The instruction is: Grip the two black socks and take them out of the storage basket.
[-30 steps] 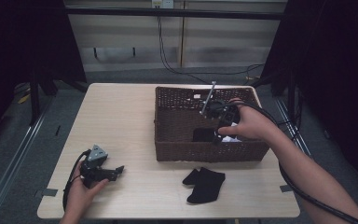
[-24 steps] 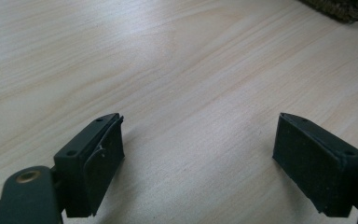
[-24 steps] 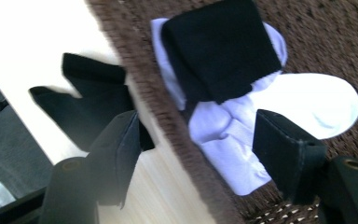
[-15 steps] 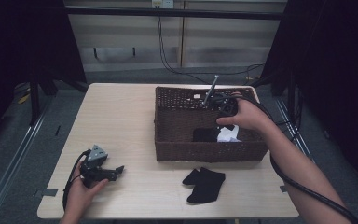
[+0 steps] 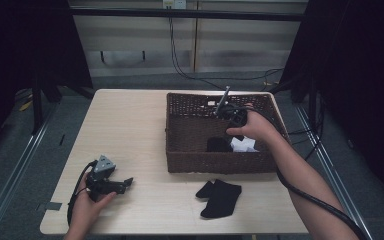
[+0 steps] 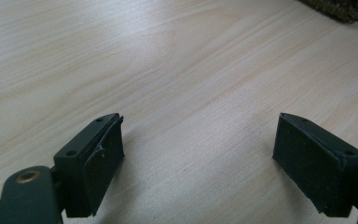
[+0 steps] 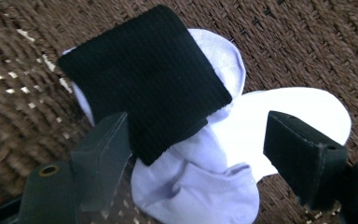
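While the right gripper (image 7: 198, 156) hangs inside the brown woven wicker basket (image 5: 180, 135) | jaws just widened, gripping nothing | folded black ribbed sock (image 7: 144, 79) on white socks (image 7: 228, 154) lies between its fingers (image 7: 298, 154), untouched | left gripper (image 6: 198, 158) gapes empty, well apart from basket

1. Wicker basket (image 5: 215, 162): the near wall hides the lower part of the black sock (image 5: 219, 144) and white socks (image 5: 243, 145) inside.
2. Right gripper (image 5: 234, 116): the hand covers its jaws in the high view.
3. Person: forearms cut off at the near edge.
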{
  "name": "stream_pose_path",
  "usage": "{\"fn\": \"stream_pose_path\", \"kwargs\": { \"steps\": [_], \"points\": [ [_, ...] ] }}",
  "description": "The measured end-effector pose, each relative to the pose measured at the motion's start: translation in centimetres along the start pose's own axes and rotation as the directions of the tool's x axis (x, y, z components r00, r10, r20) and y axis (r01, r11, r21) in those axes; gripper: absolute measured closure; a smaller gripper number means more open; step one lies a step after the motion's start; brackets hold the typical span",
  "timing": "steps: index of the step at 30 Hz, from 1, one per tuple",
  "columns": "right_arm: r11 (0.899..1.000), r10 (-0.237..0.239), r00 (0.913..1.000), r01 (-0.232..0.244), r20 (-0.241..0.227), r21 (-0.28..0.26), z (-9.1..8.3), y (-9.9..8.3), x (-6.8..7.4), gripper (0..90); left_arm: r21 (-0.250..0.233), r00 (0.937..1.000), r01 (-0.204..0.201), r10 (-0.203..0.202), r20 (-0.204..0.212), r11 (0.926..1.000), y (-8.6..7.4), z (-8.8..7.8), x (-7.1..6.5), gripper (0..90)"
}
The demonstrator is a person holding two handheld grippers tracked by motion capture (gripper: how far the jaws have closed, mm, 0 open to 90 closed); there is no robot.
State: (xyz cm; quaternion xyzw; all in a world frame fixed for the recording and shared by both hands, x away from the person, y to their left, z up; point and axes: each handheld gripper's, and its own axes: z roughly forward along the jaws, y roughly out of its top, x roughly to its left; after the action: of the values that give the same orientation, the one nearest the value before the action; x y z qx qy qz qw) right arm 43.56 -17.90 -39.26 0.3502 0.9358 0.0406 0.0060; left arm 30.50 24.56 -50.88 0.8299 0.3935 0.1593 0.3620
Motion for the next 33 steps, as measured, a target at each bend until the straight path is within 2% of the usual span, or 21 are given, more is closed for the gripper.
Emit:
{"fn": "stream_pose_path", "kwargs": {
  "steps": [5,8,18,19,24,26,28,33],
  "points": [
    [1.000,0.017,0.9999,-0.017,-0.004,0.002,1.0,0.3,0.0,23.0,0.000,1.0000,-0.001,0.001,0.000,1.0000,0.0,0.0,0.0,15.4],
    [1.000,0.010,0.9999,-0.010,-0.014,-0.016,1.4,0.5,0.1,24.5,0.000,1.0000,-0.001,0.001,0.000,1.0000,0.0,0.0,0.0,15.4],
    [1.000,-0.012,0.9996,0.012,-0.027,-0.014,3.4,1.0,0.6,27.9,0.000,1.0000,-0.003,0.003,-0.001,1.0000,0.0,0.0,0.0,15.4],
    [1.000,-0.001,0.9995,0.001,-0.031,-0.012,3.8,1.1,0.7,28.0,0.000,1.0000,-0.004,0.004,-0.001,1.0000,0.0,0.0,0.0,15.3],
    [1.000,-0.021,0.9995,0.022,-0.025,0.012,5.2,1.2,0.8,31.0,0.004,1.0000,-0.006,0.006,0.001,1.0000,0.0,0.0,0.0,15.3],
    [1.000,-0.012,0.9998,0.012,-0.017,0.021,5.6,1.3,0.9,35.4,0.004,1.0000,-0.009,0.009,0.000,1.0000,0.0,0.0,0.1,15.3],
    [1.000,-0.012,0.9995,0.012,-0.030,0.023,5.8,1.4,0.9,42.0,0.004,1.0000,-0.009,0.009,0.000,1.0000,0.0,0.0,0.1,15.3],
    [0.999,-0.017,0.9965,0.020,-0.081,0.032,6.3,1.5,1.0,66.4,0.006,0.9999,-0.012,0.012,0.000,0.9999,0.0,0.0,0.1,15.3]
  ]
}}
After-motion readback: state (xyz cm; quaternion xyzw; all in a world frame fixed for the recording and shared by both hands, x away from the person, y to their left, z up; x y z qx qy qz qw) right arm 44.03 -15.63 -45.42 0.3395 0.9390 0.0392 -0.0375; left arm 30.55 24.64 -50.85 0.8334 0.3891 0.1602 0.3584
